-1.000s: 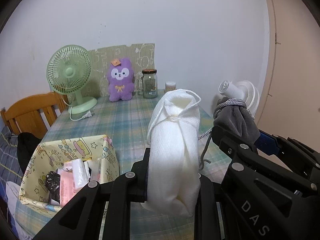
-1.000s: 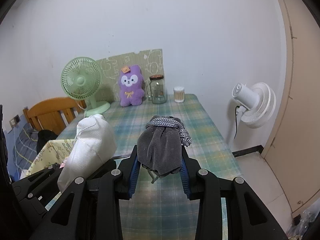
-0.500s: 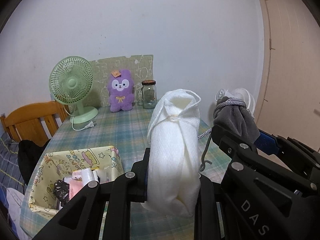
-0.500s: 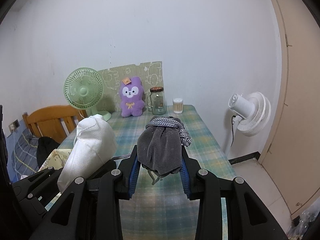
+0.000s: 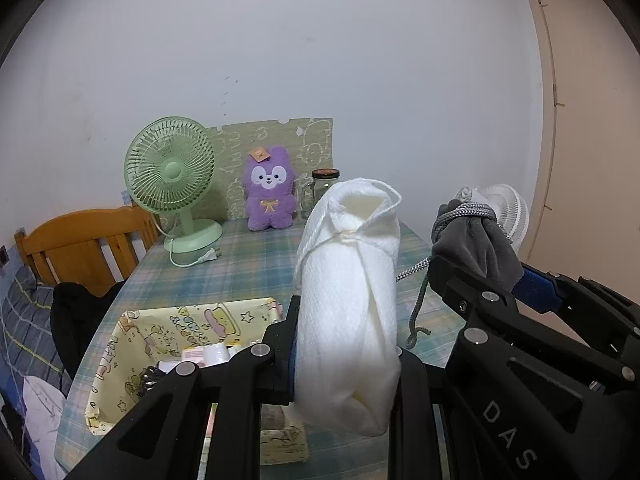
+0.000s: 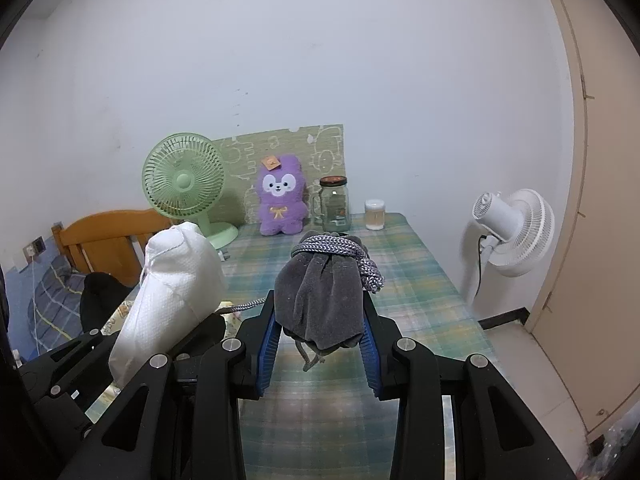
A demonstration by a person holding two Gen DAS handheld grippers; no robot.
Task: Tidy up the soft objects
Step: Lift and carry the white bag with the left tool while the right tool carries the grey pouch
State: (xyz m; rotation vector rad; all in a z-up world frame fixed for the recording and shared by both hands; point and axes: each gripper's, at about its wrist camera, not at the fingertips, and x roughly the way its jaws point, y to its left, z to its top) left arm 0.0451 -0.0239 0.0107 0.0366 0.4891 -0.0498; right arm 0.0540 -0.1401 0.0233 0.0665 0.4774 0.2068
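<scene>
The left gripper (image 5: pixel 346 364) is clamping a white drawstring pouch (image 5: pixel 348 300) upright between its fingers, and the pouch is hiding both fingertips and part of the table (image 5: pixel 248 272) behind it. In the right wrist view this white drawstring pouch (image 6: pixel 172 292) is leaning over the left gripper's frame, raised above the table. The right gripper (image 6: pixel 320 340) is pinching a grey velvet pouch (image 6: pixel 320 300) between its blue pads (image 6: pixel 267 344); a speckled cord (image 6: pixel 340 248) is winding around the pouch's neck and a loose end is dangling below. The grey velvet pouch (image 5: pixel 476 244) is covering much of the white floor fan (image 5: pixel 508 208). A yellow patterned fabric bin (image 5: pixel 132 344) is sitting on the table below the left gripper, its contents partly blocked and hard to identify. A purple plush (image 6: pixel 280 196), a green desk fan (image 6: pixel 184 180) and a glass jar (image 6: pixel 335 204) are standing at the far edge.
</scene>
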